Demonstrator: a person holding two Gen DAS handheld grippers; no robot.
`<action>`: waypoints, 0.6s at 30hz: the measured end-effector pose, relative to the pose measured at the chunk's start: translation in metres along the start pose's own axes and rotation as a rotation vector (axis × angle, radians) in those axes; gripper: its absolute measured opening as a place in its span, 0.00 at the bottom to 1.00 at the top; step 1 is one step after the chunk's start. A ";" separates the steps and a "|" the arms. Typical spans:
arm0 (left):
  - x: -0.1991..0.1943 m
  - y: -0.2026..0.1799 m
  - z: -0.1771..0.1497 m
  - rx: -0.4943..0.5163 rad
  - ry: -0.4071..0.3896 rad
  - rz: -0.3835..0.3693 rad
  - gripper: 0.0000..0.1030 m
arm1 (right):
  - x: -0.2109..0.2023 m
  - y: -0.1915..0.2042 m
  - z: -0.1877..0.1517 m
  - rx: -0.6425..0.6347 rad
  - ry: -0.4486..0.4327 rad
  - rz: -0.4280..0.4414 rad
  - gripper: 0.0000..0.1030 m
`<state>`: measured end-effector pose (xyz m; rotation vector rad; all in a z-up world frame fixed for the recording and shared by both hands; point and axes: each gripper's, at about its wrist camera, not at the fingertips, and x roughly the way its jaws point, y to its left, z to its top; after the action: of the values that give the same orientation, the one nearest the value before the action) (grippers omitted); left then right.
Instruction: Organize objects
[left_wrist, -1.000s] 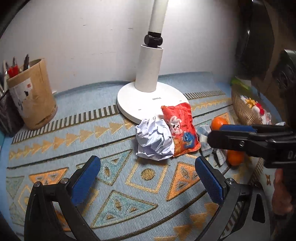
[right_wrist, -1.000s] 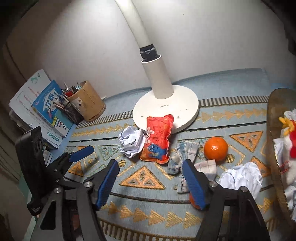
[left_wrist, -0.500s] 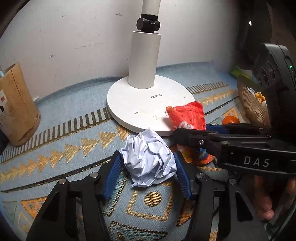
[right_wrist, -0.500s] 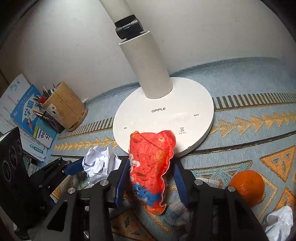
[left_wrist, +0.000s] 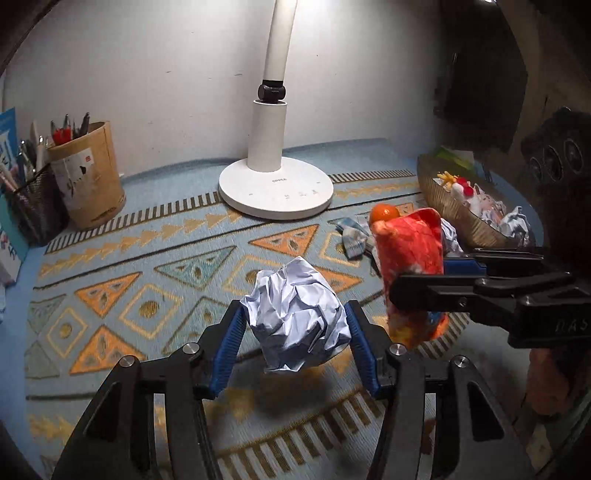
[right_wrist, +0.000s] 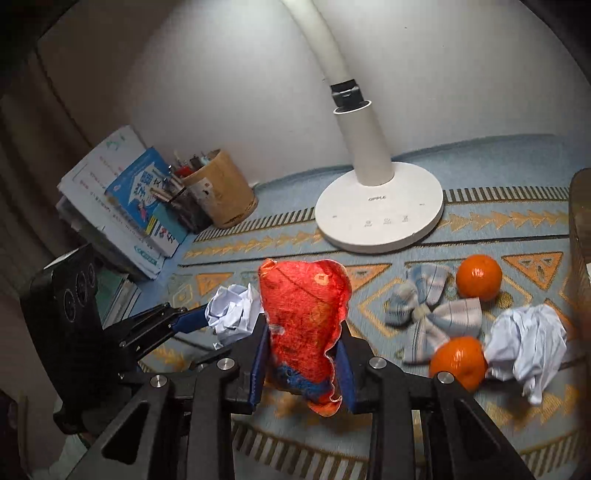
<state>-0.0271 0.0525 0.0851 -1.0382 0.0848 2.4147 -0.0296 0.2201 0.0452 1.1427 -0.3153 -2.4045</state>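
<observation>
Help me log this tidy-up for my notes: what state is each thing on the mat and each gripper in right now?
left gripper: shut on the paper ball.
paper ball: crumpled, lifted off the mat.
right gripper: shut on the red pouch.
red pouch: upright, squeezed, lifted.
checked cloth bow: lying on the mat.
two oranges: whole, loose on the mat.
second paper ball: crumpled, on the mat.
basket: partly filled.
</observation>
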 end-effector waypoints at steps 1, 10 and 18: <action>-0.007 -0.003 -0.009 -0.019 -0.003 -0.001 0.50 | -0.008 0.007 -0.013 -0.037 0.019 0.008 0.31; -0.038 0.017 -0.054 -0.200 -0.155 0.014 0.51 | -0.012 0.029 -0.098 -0.135 0.159 -0.219 0.47; -0.031 0.026 -0.051 -0.243 -0.138 -0.008 0.51 | -0.023 0.017 -0.120 -0.020 0.039 -0.254 0.80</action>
<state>0.0129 0.0042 0.0674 -0.9674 -0.2655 2.5265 0.0809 0.2154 -0.0081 1.2860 -0.1398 -2.5914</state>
